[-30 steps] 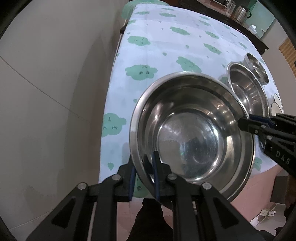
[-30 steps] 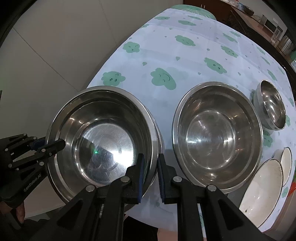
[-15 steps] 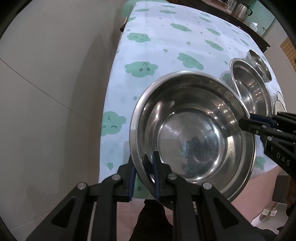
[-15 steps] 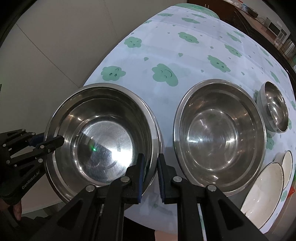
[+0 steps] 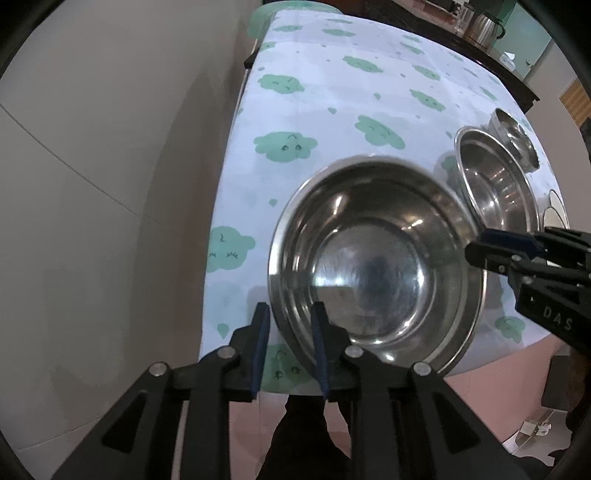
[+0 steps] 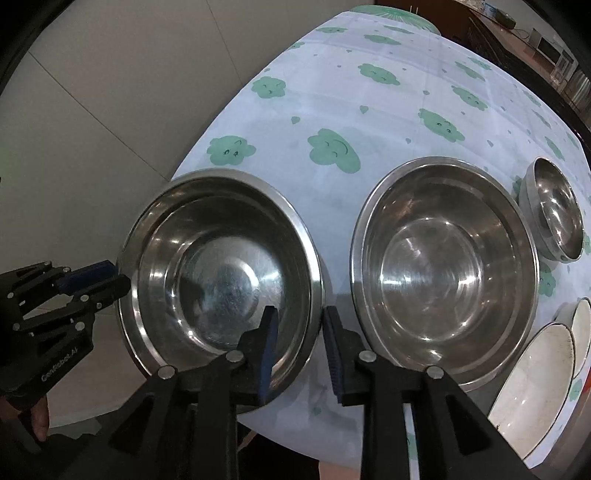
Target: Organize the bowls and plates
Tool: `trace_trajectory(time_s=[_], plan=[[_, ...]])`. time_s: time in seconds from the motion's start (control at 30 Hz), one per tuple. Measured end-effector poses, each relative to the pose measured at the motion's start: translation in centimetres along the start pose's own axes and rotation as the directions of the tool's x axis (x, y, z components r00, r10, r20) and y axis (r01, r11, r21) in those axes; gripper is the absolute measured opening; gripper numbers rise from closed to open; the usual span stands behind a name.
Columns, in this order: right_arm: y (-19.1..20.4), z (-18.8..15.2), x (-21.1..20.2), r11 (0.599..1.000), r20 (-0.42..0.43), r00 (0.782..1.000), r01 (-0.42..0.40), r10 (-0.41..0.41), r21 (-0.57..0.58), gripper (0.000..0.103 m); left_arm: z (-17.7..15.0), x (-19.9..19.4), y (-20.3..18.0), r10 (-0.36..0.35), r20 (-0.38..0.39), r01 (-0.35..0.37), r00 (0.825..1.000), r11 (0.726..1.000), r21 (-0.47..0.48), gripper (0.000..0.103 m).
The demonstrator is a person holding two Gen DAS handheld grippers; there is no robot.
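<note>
A large steel bowl (image 5: 373,258) (image 6: 221,266) sits nested in another on the table's near left corner. My left gripper (image 5: 290,343) is open, its fingers either side of the bowl's near rim. My right gripper (image 6: 301,347) is open too, its fingers straddling the opposite rim; it also shows in the left wrist view (image 5: 517,254). A second large steel bowl (image 6: 443,273) (image 5: 495,184) stands to the right. A small steel bowl (image 6: 556,210) (image 5: 515,142) is beyond it. White plates (image 6: 535,373) lie at the far right edge.
The table (image 6: 388,110) carries a pale cloth with green clouds. A white tiled wall (image 5: 110,184) runs along its left side. A kettle (image 5: 484,22) and a dark sideboard stand beyond the far end.
Both grippers have opened and let go of the stacked bowl's rim. The bowl has come down and now rests on the table corner.
</note>
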State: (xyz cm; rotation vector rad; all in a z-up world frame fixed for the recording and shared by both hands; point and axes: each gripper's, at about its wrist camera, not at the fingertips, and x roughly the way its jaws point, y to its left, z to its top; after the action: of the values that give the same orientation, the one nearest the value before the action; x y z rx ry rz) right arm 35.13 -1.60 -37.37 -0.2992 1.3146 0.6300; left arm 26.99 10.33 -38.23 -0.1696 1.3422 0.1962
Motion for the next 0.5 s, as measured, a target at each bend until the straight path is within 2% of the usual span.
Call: trace_trajectory(time_s=[0.07,0.1,0.13,0.17,0.23,0.33,0.5], plan=[[0.2,0.1,-0.2,1.0,0.007,1.0,-0.025,0.025,-0.002,0.031,0.0,0.1,0.0,0.0,-0.006,0.0,1.0,1.0,-0.001,0.023],[0.4,0.1,-0.3,0.999,0.012,0.999,-0.035,0.035,-0.01,0.034,0.0,0.1,0.0,0.001,-0.008,-0.001,1.0,1.0,-0.004,0.023],[0.6,0.0,-0.4,0.999,0.018,0.999,-0.041,0.042,-0.018,0.043,0.0,0.0,0.1,0.002,-0.007,-0.002,1.0,1.0,-0.009,0.023],[0.8,0.0,-0.6,0.999,0.024,0.999,-0.047,0.048,-0.022,0.045,0.1,0.0,0.1,0.002,-0.006,-0.002,1.0,1.0,-0.012,0.023],[0.9,0.0,-0.9,0.998,0.035,0.998,-0.055,0.055,-0.024,0.045,0.2,-0.2,0.1,0.005,0.001,-0.005,1.0,1.0,-0.013,0.025],[0.7,0.1,-1.5,0.998,0.049,0.997,-0.051,0.053,-0.024,0.045,0.2,-0.6,-0.2,0.006,0.014,-0.006,1.0,1.0,-0.012,0.035],[0.3,0.1,-2.5,0.998,0.07,0.996,-0.061,0.062,-0.015,0.045,0.6,-0.9,-1.1,0.003,0.024,-0.004,1.0,1.0,0.007,0.037]])
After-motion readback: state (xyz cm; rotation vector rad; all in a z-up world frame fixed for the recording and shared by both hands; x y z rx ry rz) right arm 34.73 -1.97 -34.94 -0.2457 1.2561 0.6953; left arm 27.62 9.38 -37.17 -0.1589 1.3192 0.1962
